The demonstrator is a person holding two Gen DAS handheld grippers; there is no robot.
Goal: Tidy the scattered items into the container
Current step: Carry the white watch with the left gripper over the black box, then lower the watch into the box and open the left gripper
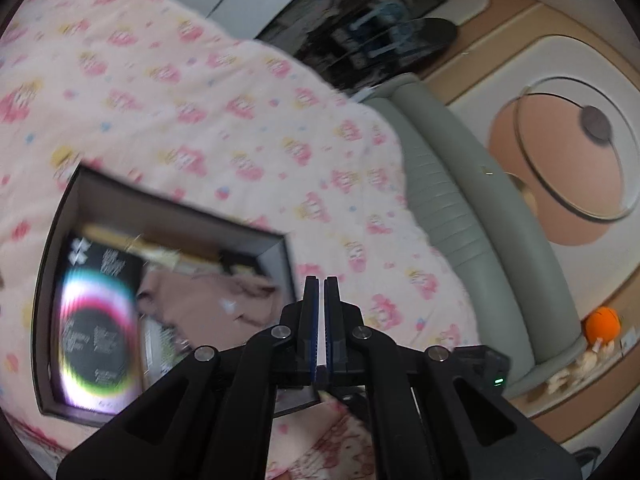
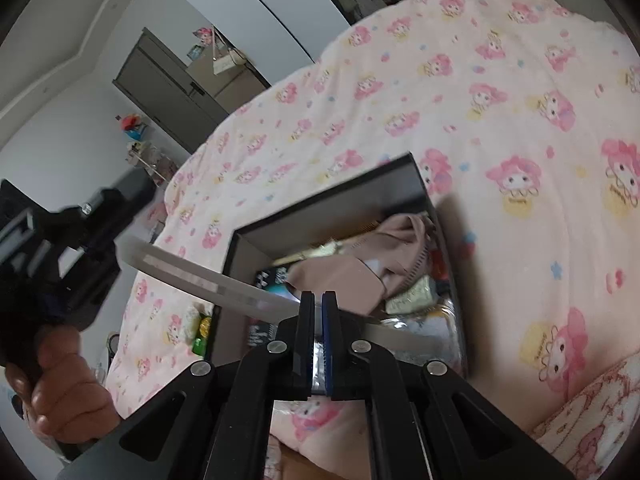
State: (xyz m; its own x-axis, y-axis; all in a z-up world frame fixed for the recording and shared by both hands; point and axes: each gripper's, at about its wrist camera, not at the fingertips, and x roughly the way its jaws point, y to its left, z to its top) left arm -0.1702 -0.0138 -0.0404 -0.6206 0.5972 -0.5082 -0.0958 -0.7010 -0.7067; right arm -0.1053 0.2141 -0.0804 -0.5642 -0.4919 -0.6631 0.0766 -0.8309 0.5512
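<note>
On the pink blanket [image 2: 500,92], a dark box [image 2: 416,172] (already crammed) sits open.

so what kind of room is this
Most likely a bedroom: a bed covered in a pink cartoon-print blanket, a padded grey headboard along its edge, and a dark wardrobe against the wall.

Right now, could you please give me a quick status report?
Left claw and right claw both shut on one flat pale sheet. Open box ahead, part filled. Small packets loose on blanket beside it.
</note>
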